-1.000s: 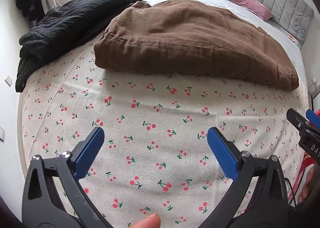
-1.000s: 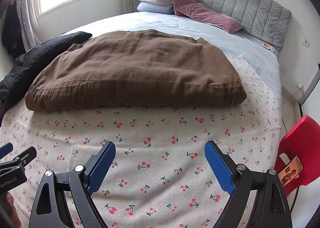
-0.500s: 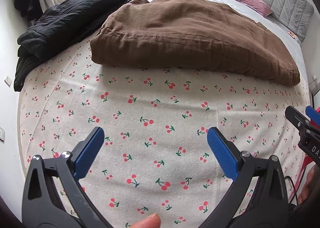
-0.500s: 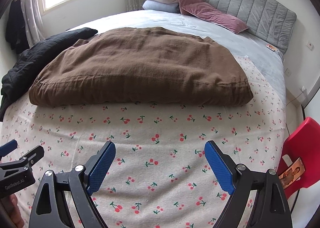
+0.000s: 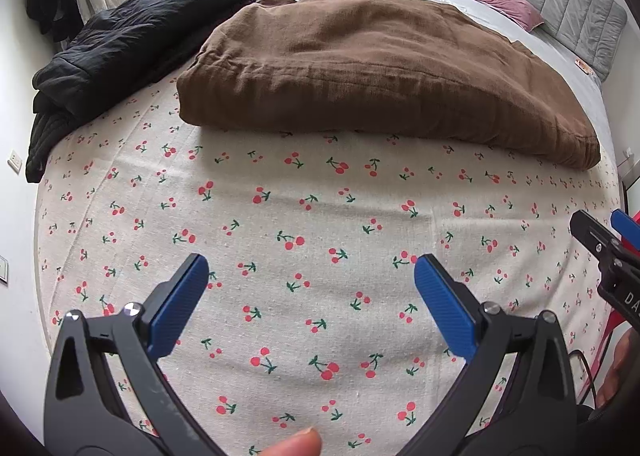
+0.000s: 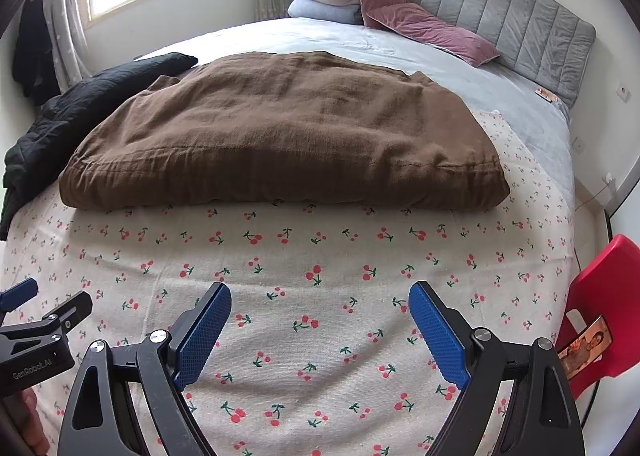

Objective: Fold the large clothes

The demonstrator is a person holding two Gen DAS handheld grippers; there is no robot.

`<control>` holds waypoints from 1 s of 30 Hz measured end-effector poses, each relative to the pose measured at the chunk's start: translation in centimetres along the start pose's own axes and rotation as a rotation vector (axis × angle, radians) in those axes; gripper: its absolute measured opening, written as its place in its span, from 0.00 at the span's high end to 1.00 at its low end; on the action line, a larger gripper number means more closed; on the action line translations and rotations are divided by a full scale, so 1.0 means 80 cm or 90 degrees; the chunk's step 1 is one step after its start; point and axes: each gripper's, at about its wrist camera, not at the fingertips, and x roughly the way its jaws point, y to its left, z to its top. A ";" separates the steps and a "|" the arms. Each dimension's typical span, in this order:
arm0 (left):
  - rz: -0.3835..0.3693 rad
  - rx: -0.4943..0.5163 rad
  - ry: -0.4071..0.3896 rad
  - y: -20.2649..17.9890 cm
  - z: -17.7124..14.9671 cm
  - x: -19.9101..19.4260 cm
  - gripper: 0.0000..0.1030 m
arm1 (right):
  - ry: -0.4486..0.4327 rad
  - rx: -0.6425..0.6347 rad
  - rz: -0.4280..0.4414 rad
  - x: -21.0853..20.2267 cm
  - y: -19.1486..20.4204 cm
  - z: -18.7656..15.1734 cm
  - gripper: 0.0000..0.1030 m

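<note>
Both tongs nearer folded brown garment (image 5: pixel 372 68); ahead, well apart, tongs wide, empty

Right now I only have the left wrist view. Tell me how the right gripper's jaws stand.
Observer: The right gripper has its jaws wide apart and empty, above the cherry-print sheet.
Operator: Report what stands off the bed's right side.
Observer: A red chair, close to the bed's edge.
Operator: Say whether anything is on it.
Observer: A small flat item, maybe a phone or card, is at its near edge.
</note>
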 end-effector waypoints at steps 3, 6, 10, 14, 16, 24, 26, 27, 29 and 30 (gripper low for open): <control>0.000 0.001 0.001 -0.001 -0.001 0.000 0.01 | 0.000 -0.001 -0.003 0.000 0.000 0.000 0.11; -0.002 0.006 0.002 -0.003 -0.001 0.000 0.01 | 0.000 -0.002 -0.003 0.001 0.000 0.000 0.11; -0.002 0.005 0.002 -0.003 -0.002 -0.001 0.01 | 0.001 -0.003 -0.003 0.001 0.000 0.000 0.11; -0.001 0.003 0.000 -0.003 -0.002 -0.001 0.01 | 0.001 -0.004 -0.003 0.001 0.000 0.000 0.11; -0.001 0.002 0.001 -0.003 -0.002 -0.001 0.01 | 0.002 -0.006 -0.003 0.002 0.000 -0.001 0.11; -0.001 0.005 0.005 -0.001 -0.002 0.002 0.01 | 0.004 -0.009 0.000 0.003 0.000 -0.002 0.11; 0.000 0.005 0.006 -0.001 -0.002 0.003 0.01 | 0.004 -0.012 0.001 0.004 0.000 -0.003 0.11; 0.000 0.006 0.006 0.000 -0.002 0.004 0.01 | 0.004 -0.012 0.001 0.004 0.000 -0.003 0.11; 0.002 0.006 0.007 0.000 -0.003 0.005 0.01 | 0.005 -0.014 0.002 0.004 0.000 -0.004 0.11; 0.003 0.007 0.009 -0.001 -0.003 0.006 0.01 | 0.005 -0.014 0.003 0.004 -0.001 -0.004 0.11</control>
